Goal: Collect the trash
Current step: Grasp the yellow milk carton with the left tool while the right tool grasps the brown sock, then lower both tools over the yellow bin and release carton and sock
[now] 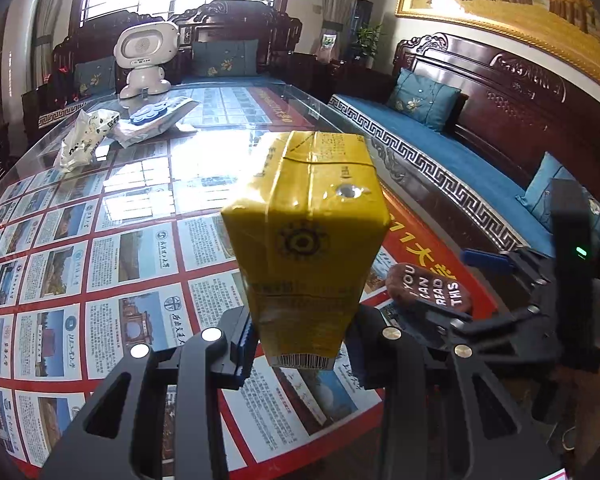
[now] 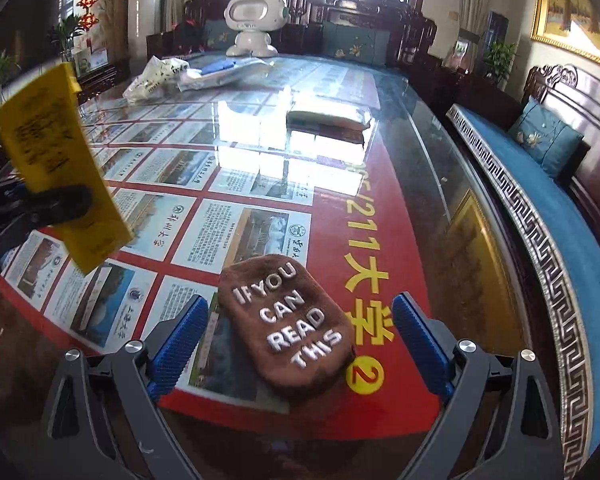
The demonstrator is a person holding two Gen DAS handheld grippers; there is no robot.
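Our left gripper (image 1: 300,356) pinched the yellow carton (image 1: 306,240) low between its jaws; it could tip out. Our right gripper (image 2: 300,344) gaped wide around the brown sock (image 2: 286,326).

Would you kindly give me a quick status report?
Left gripper shut on yellow carton, lifted off table. Right gripper open around brown sock. Nothing blocking.

The brown fuzzy pad (image 2: 286,322) on the table bore white letters reading "IF YOU CAN READ THIS". Beside it, the red poster (image 2: 404,216) under the glass tabletop showed yellow "211", large Chinese characters and a circled "2". The yellow carton (image 1: 306,236) carried a barcode and small print, probably Chinese, too blurred to read.
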